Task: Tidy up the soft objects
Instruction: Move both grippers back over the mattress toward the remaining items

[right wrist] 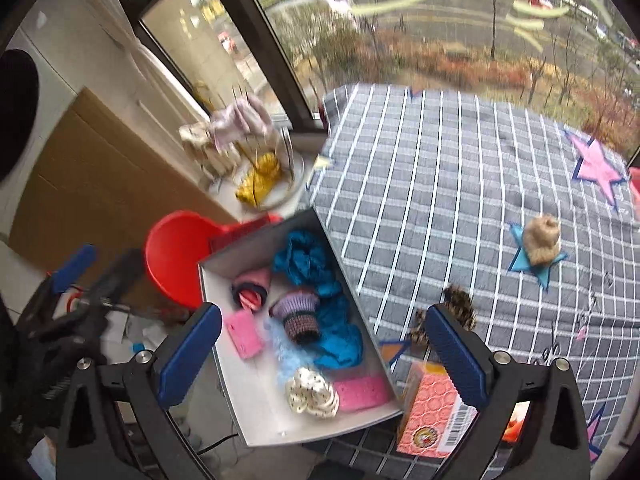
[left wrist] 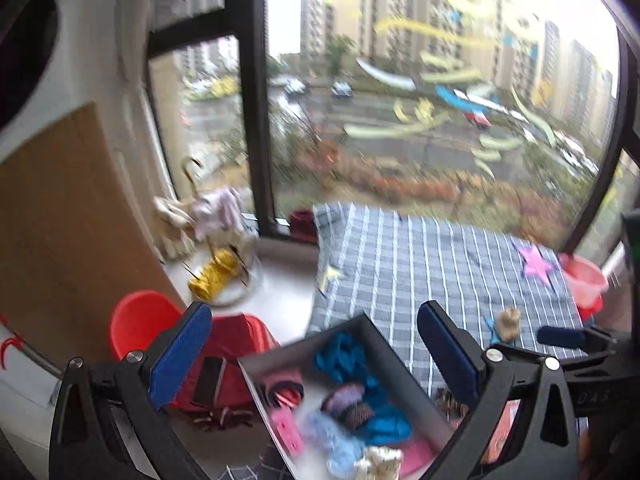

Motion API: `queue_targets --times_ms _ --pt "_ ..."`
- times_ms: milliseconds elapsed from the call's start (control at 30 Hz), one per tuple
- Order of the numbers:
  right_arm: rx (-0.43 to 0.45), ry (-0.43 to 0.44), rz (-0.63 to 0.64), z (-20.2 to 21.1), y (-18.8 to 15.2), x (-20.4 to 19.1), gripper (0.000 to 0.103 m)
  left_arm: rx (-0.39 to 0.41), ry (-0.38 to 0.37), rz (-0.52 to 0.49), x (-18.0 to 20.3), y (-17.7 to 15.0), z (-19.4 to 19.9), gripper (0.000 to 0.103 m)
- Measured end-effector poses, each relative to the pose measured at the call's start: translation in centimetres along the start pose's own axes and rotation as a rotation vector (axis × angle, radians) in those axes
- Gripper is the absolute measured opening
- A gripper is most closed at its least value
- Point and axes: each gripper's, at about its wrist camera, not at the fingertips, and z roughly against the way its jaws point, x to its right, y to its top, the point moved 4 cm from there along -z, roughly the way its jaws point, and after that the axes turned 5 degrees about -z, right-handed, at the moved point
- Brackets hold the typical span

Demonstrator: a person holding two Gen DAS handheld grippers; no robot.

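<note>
Soft objects lie in an open grey rectangular box [right wrist: 362, 304] at the left edge of a grey blanket with white grid lines [right wrist: 460, 184]: a crumpled blue cloth [right wrist: 316, 264], two pink sponges [right wrist: 362, 394], a purple knitted roll [right wrist: 298, 314] and a white dotted bundle [right wrist: 312, 394]. The right hand-held gripper [right wrist: 324, 356] hangs above the box, blue fingers spread, empty. The left hand-held gripper [left wrist: 314, 354] is also spread and empty over it. A tan furry ball [right wrist: 542, 240] rests farther right.
</note>
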Motion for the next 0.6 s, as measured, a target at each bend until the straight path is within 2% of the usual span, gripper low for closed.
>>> queue_targets --times_ms 67,100,200,233,300,367,433,500,600 --pt "0.076 -0.006 0.008 2.0 0.7 0.1 0.102 -0.004 0.084 0.070 -0.5 -0.2 0.0 0.103" --pt "0.107 -0.008 0.004 2.9 1.0 0.4 0.103 -0.033 0.089 0.090 -0.4 -0.4 -0.7 0.103" --pt "0.162 -0.030 -0.042 4.9 1.8 2.3 0.103 -0.177 -0.008 -0.050 2.2 -1.4 -3.5 0.103" --pt "0.168 -0.047 -0.063 5.4 2.0 3.3 0.103 -0.197 -0.031 -0.076 3.1 -1.7 -3.9 0.103" --pt "0.174 -0.084 -0.103 6.1 2.4 5.5 0.103 -0.254 -0.115 -0.099 5.1 -2.2 -4.6 0.103" --pt "0.164 -0.129 -0.155 6.5 2.5 8.2 0.102 -0.353 -0.240 -0.103 7.7 -2.6 -6.0 0.103" --pt "0.141 -0.161 -0.218 6.5 2.2 11.0 0.102 -0.455 -0.319 -0.108 10.2 -2.9 -7.7 0.103" --pt "0.108 -0.175 -0.283 6.4 1.6 13.8 0.102 -0.541 -0.363 -0.146 13.0 -3.1 -9.5 0.103" --pt "0.052 -0.195 -0.361 5.7 0.5 17.8 0.102 -0.646 -0.383 -0.226 17.1 -3.6 -12.6 0.103"
